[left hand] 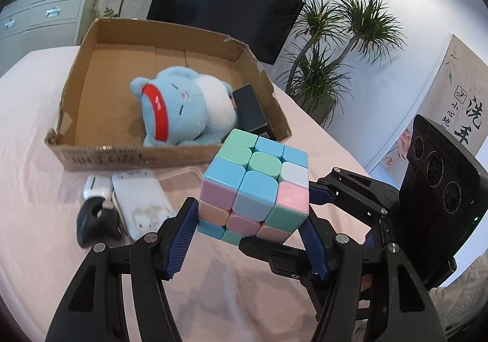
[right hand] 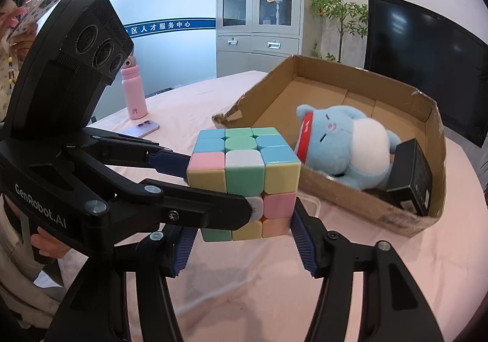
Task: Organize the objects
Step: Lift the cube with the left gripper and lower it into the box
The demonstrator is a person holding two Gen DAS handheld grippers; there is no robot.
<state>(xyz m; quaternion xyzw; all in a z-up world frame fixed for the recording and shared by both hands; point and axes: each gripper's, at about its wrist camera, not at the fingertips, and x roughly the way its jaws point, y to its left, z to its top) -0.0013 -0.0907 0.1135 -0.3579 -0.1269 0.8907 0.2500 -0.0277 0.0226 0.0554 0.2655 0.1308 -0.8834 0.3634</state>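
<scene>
1. Worktop [left hand: 45,220]: pink cloth, soft, lightly wrinkled. Low snag risk.
2. Box [left hand: 100,156]: open corrugated cardboard tray, low walls, torn edges. It sits just beyond the cube. Plush and case fill the near right part; the far left floor is bare.
3. Plush [left hand: 183,110]: blue and white, fuzzy, red band. It lies in the box and will squash if the cube lands on it.
4. Case [left hand: 250,110]: dark, hard, rectangular, wedged between plush and right wall.
5. Cube [left hand: 253,186]: pastel 3x3 puzzle, smooth glossy plastic, rounded tiles. It is held above the worktop, outside the box.
6. Left gripper [left hand: 251,238]: ribbed blue fingers [left hand: 183,232] clamped on the cube's lower layer.
7. Right gripper [right hand: 244,238]: fingers [right hand: 302,238] also clamped on the cube.
8. Risk: both grips sit low on slick faces. Opposed pulls could twist a layer or pop the cube out; releasing one side early could tip it onto the box wall.
</scene>
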